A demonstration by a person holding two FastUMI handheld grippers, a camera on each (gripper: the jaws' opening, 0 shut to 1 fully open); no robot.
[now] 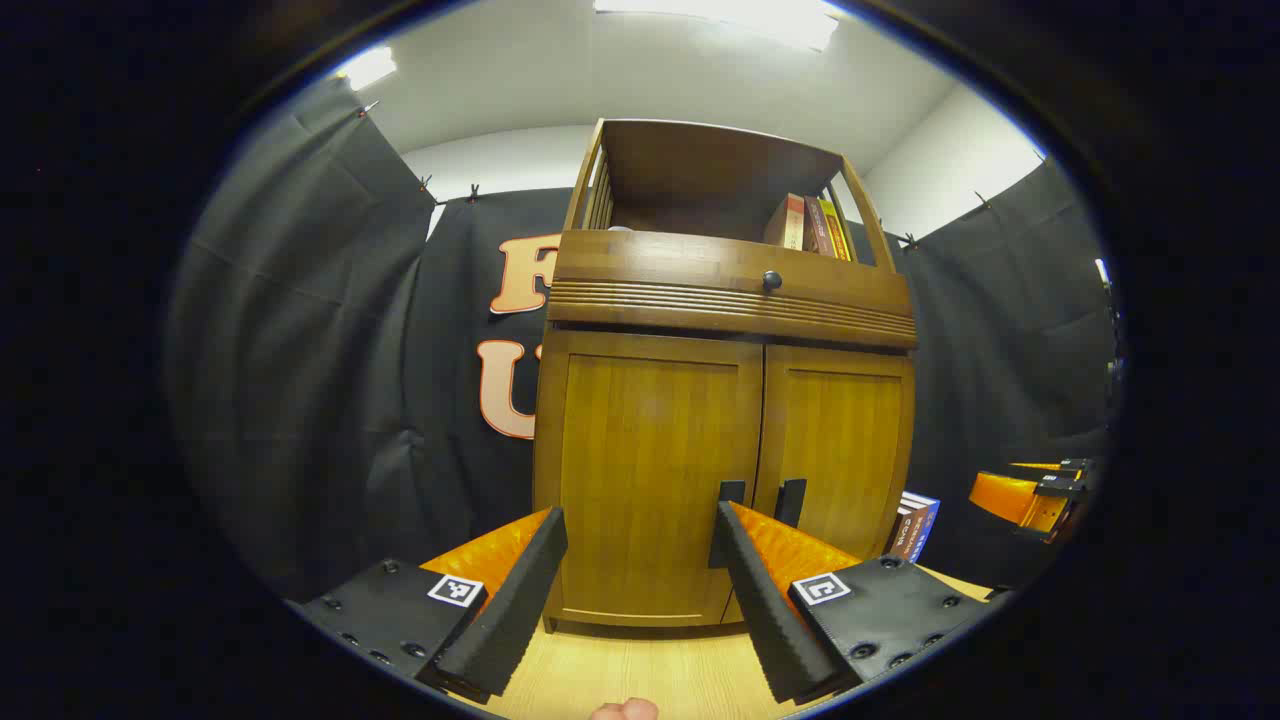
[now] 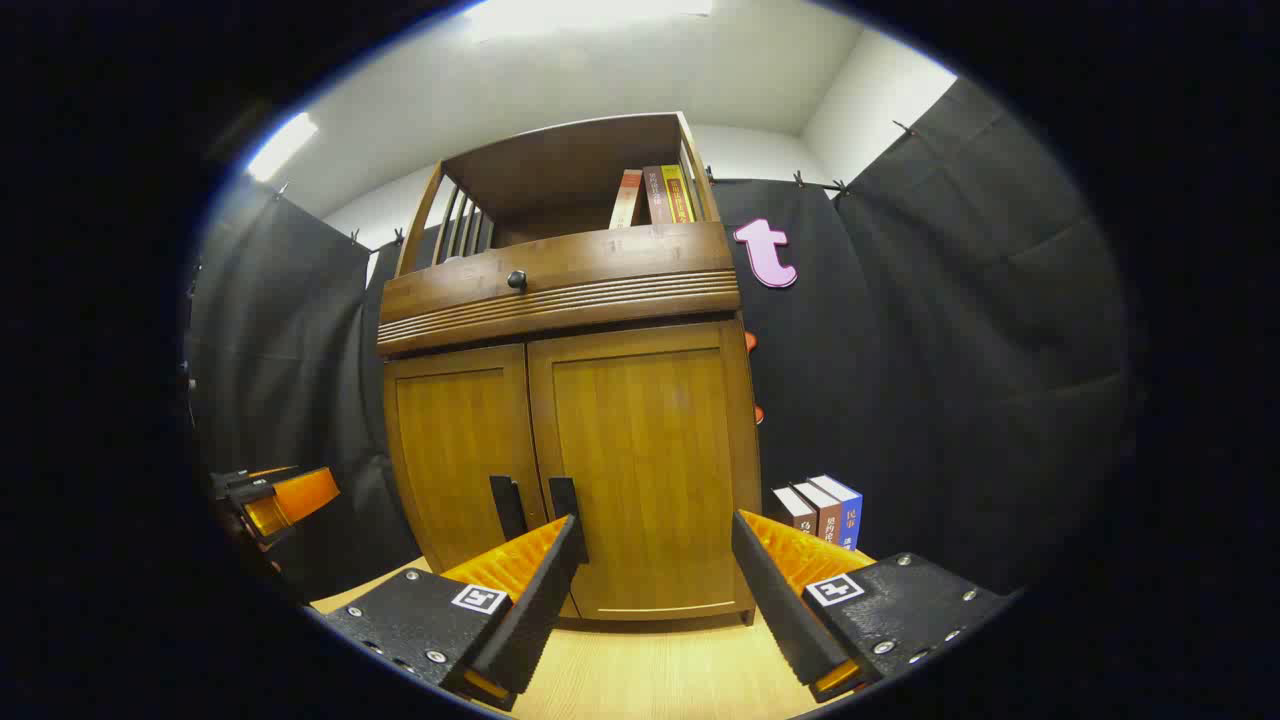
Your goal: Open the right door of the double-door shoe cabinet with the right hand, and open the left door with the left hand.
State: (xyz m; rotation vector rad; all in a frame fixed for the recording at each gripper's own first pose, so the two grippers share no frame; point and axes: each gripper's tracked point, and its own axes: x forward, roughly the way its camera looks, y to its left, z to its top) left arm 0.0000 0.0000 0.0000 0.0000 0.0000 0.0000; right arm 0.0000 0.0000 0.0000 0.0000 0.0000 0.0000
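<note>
A wooden shoe cabinet (image 1: 730,300) stands on a light wooden table, both doors closed. In the left gripper view my left gripper (image 1: 640,525) is open in front of the left door (image 1: 650,470), a short way off; the dark left handle (image 1: 728,493) sits just above its right finger. The right door (image 1: 840,440) and its handle (image 1: 790,500) are beside it. In the right gripper view my right gripper (image 2: 655,530) is open, facing the right door (image 2: 645,470); the right handle (image 2: 565,500) lies above its left finger, with the left handle (image 2: 507,507) and left door (image 2: 455,450) beyond.
A drawer with a round knob (image 1: 771,281) tops the doors, and books (image 2: 655,195) stand on the open shelf above. More books (image 2: 822,512) stand on the table right of the cabinet. The other gripper (image 1: 1035,495) shows at far right, and likewise (image 2: 270,500) at far left.
</note>
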